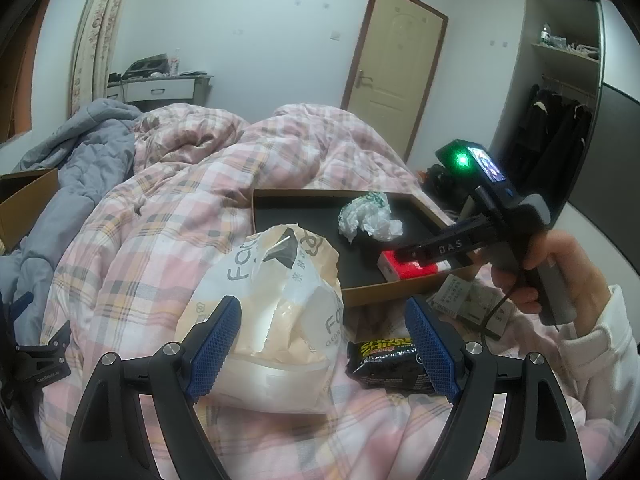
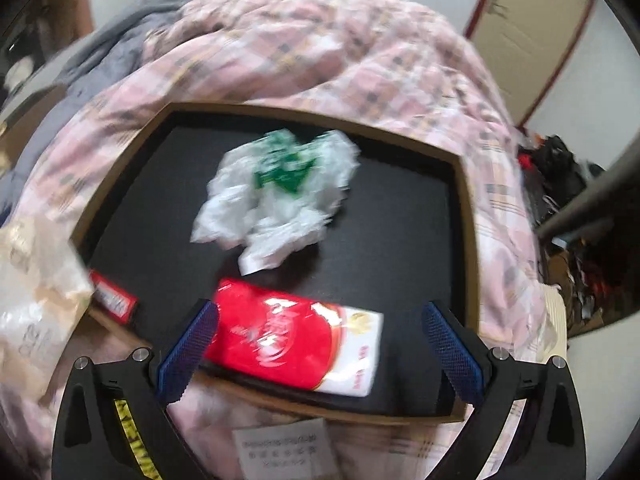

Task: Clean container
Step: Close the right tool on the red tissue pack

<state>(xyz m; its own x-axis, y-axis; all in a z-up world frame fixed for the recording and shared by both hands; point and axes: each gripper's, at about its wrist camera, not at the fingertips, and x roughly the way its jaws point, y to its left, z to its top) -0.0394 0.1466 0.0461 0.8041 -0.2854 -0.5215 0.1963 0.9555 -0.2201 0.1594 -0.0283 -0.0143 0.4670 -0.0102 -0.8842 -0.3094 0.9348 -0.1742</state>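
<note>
Hovering low over the pink plaid quilt (image 1: pixel 168 216), the left gripper (image 1: pixel 322 346) has its blue-padded jaws spread wide with nothing between them; just ahead of it lies a crumpled beige and white plastic bag (image 1: pixel 280 320), and beside its right finger sits a black snack packet (image 1: pixel 390 364) with yellow lettering. Near that packet a printed paper slip (image 1: pixel 460 294) rests on the quilt, just outside the container. In the right wrist view, the right gripper (image 2: pixel 318 354) is also parted and grips nothing, poised over the near edge of the container (image 2: pixel 466 240), a shallow cardboard tray with a black floor lying on the quilt. A red and white packet (image 2: pixel 296 338) lies in the tray's near part, between the blue pads as seen from that camera; whether the pads touch it cannot be told. Another small red packet (image 2: pixel 114 298) sits at the tray's left corner. Farther in, a crumpled white wrapper (image 2: pixel 280 196) with green print rests mid-tray. A hand (image 1: pixel 560 264) holds the right tool's grip. Beyond the bed stands a cream door (image 1: pixel 394 56).
</note>
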